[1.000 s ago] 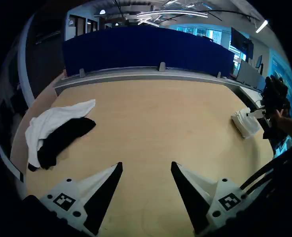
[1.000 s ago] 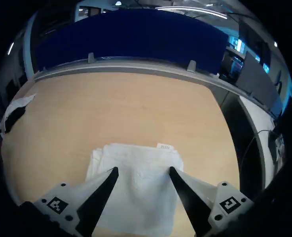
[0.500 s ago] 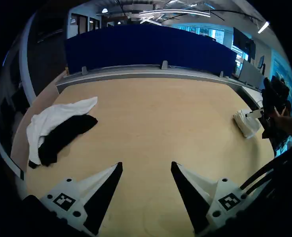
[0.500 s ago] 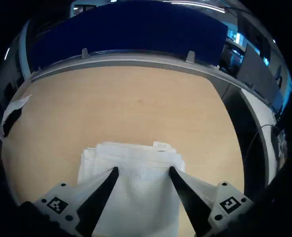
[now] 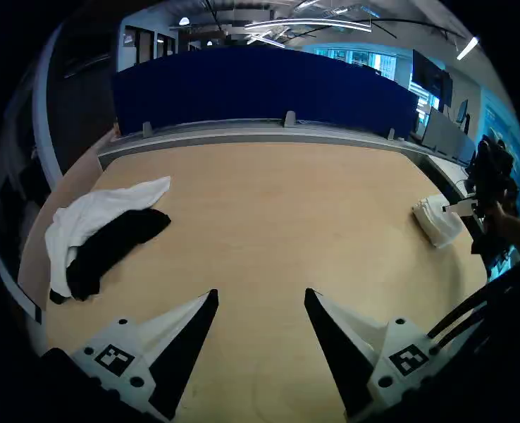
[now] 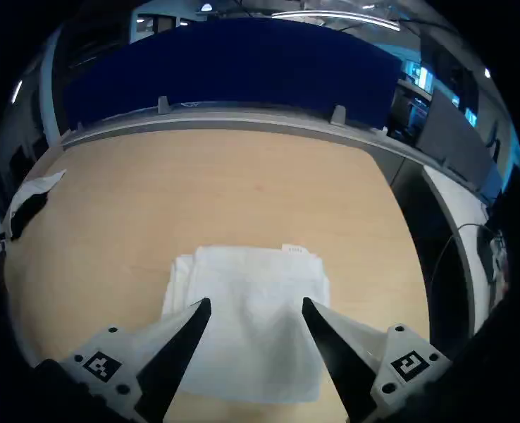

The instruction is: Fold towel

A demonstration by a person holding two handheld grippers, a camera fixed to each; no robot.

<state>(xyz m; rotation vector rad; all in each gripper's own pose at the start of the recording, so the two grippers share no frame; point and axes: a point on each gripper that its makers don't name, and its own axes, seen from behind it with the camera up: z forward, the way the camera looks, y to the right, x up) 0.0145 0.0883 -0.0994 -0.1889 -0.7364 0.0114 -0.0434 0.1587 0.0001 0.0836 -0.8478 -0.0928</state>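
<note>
White folded towel [image 6: 249, 317] near right edge of pale wooden desk [image 6: 225, 190].
Right gripper [image 6: 254, 300] spread open over it; left gripper [image 5: 261, 290] open above desk middle; black-and-white cloth heap [image 5: 98, 233] by left edge.

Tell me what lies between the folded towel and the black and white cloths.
Nothing: bare tabletop separates the folded towel from the cloths, per the left gripper view.

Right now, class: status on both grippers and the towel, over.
Left gripper open, above the table. Right gripper open, over the folded white towel. Black and white cloths heaped far off, nothing blocking.
</note>
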